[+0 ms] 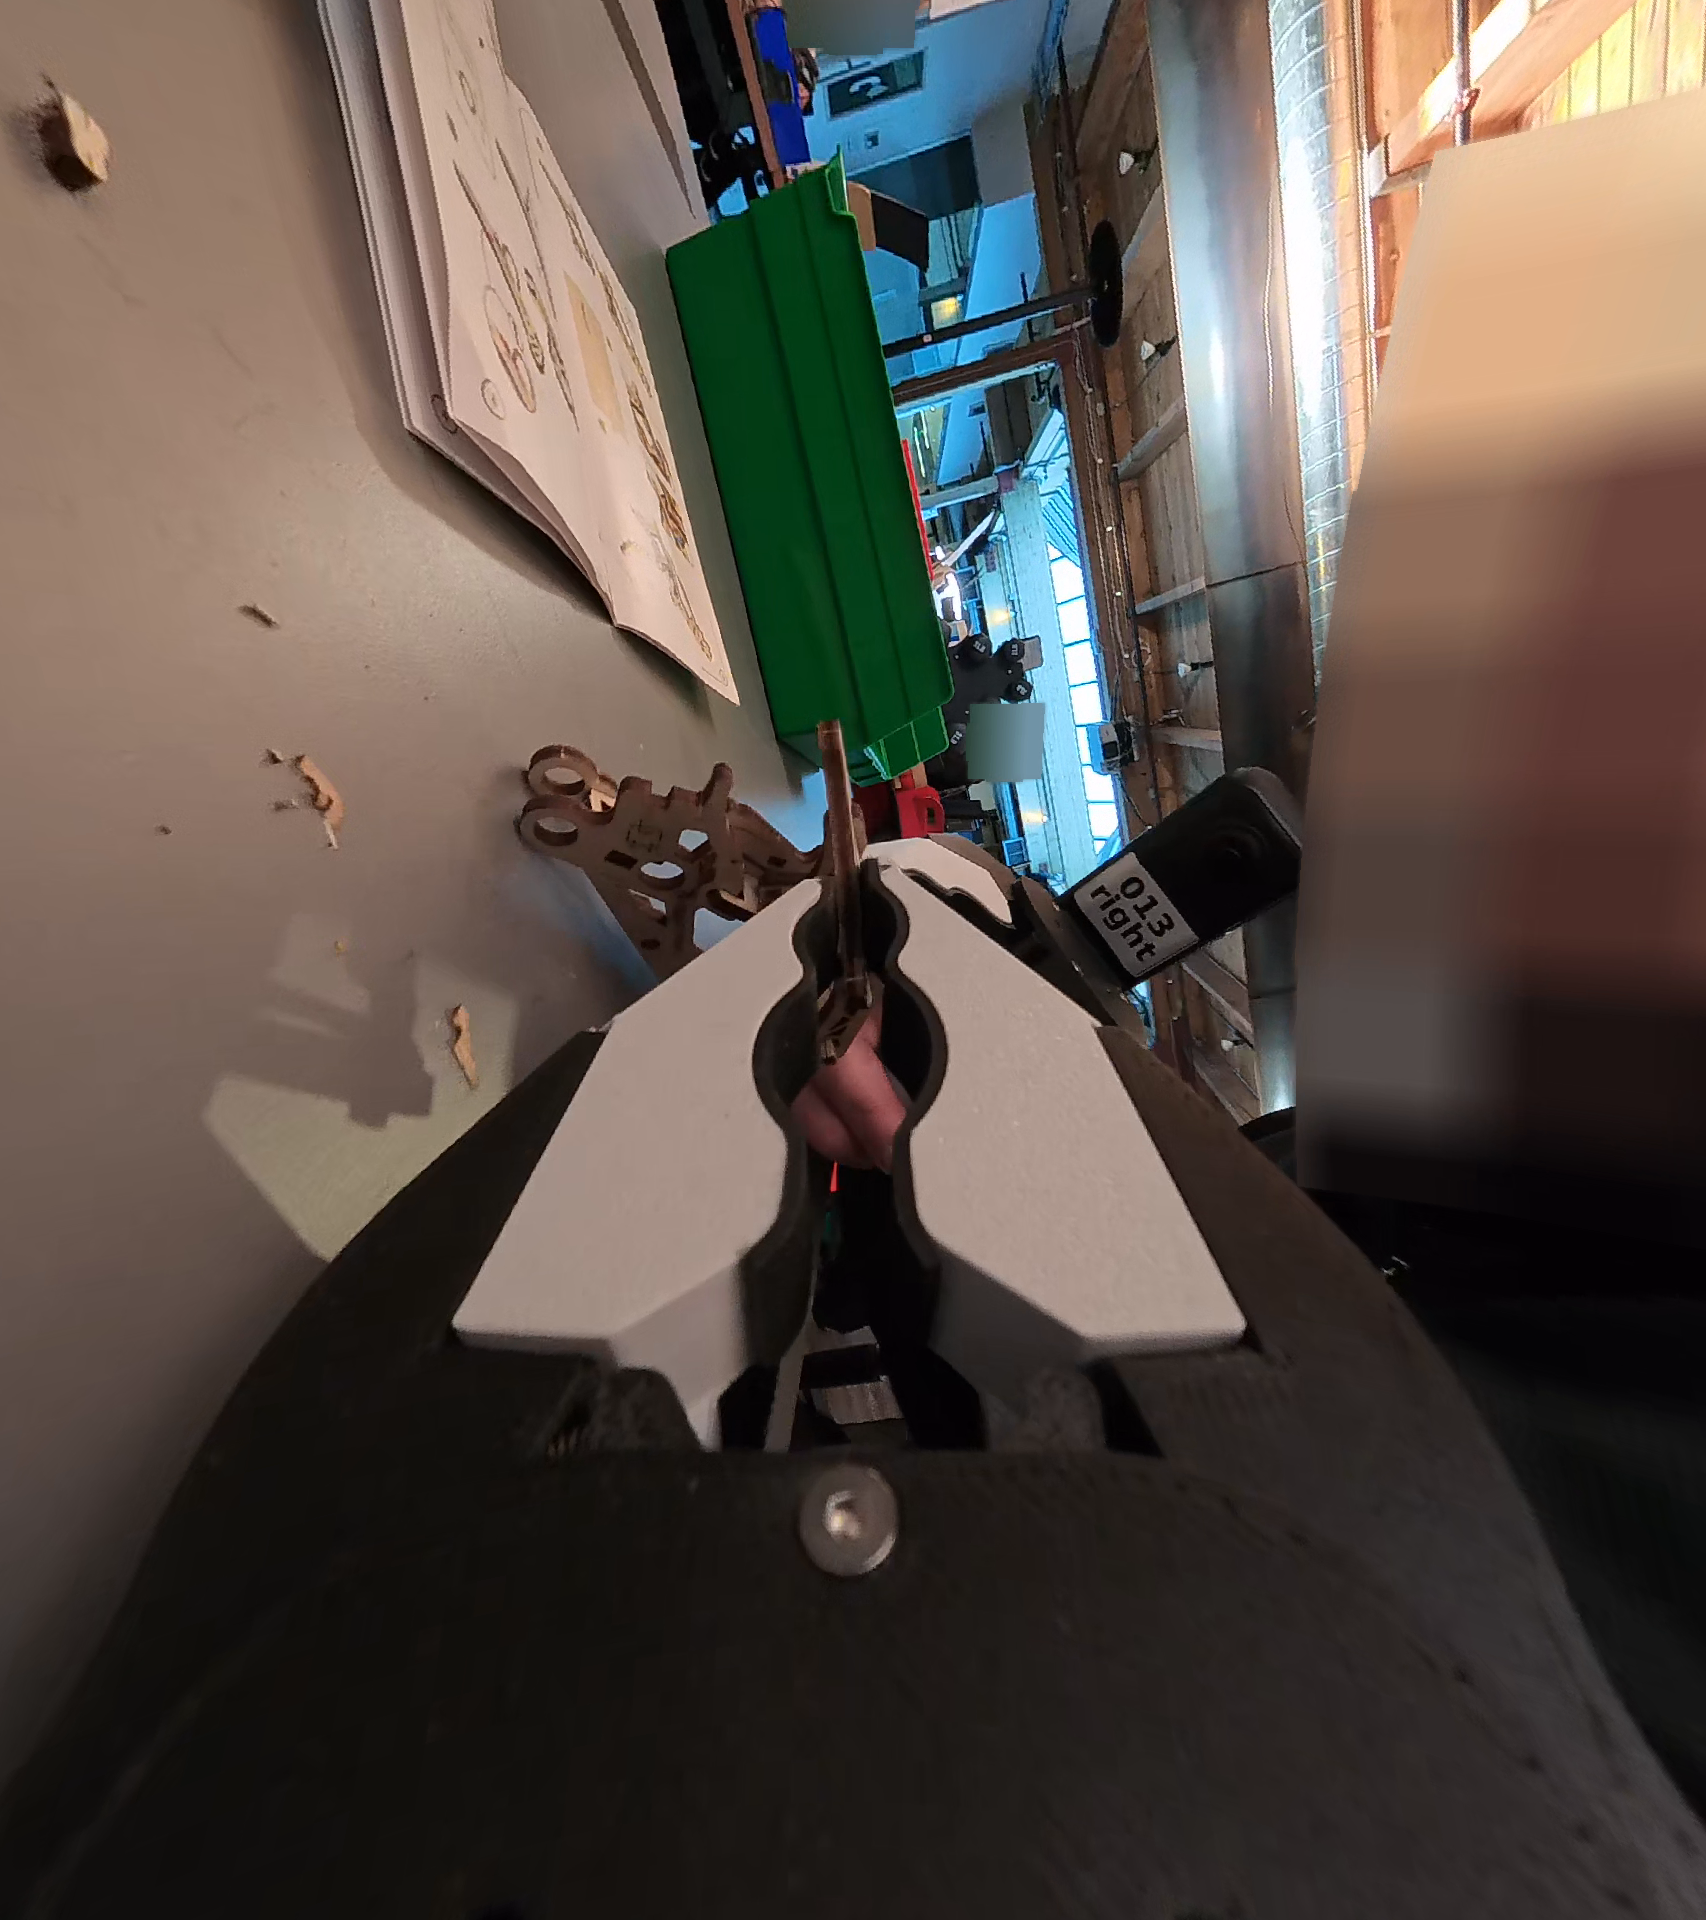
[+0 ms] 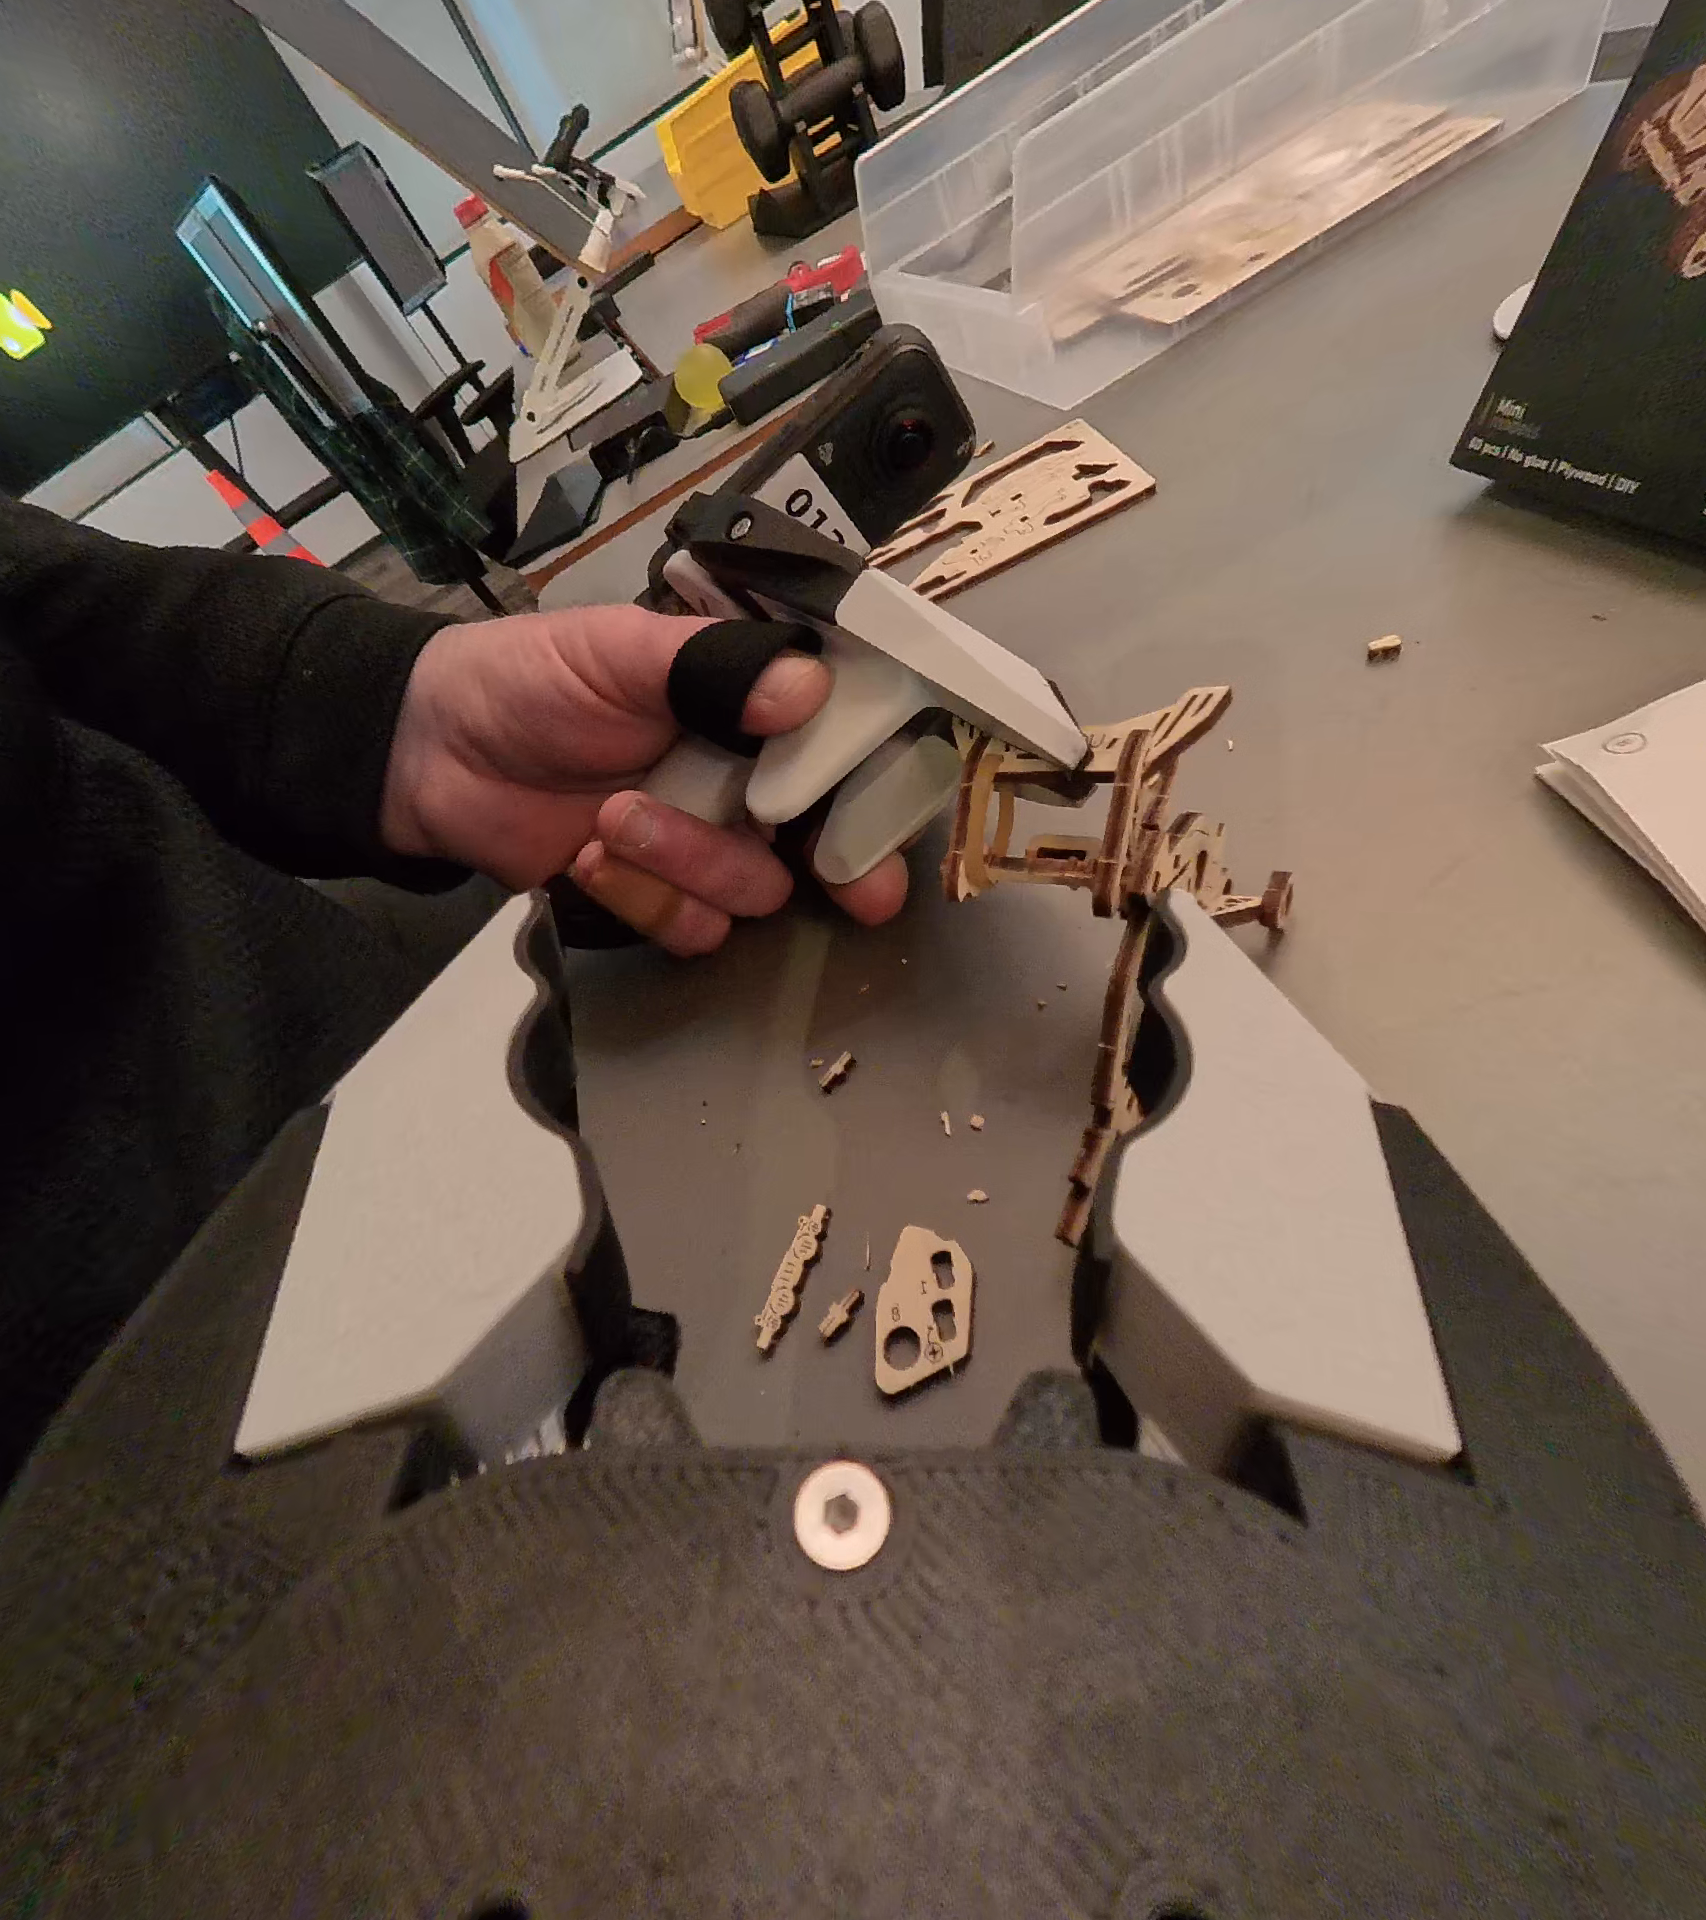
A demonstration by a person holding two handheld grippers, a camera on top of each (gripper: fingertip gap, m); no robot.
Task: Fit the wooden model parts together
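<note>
The flat grey desk [image 2: 1451,935] holds a green plastic bin [image 1: 807,478] and a white paper booklet [image 1: 537,343]. The half-built pale wooden model [image 2: 1088,821] is held just above the desk, pinched tight in the left tongs [image 2: 1072,753]. The right tongs [image 2: 849,1039] are wide open, with a thin wooden strip [image 2: 1109,1081] leaning on one finger. A small flat wooden piece with holes [image 2: 922,1309] lies on the desk between the fingers.

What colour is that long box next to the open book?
The long box is bright green. It shows best in the left wrist view, lying beside the open book.
</note>
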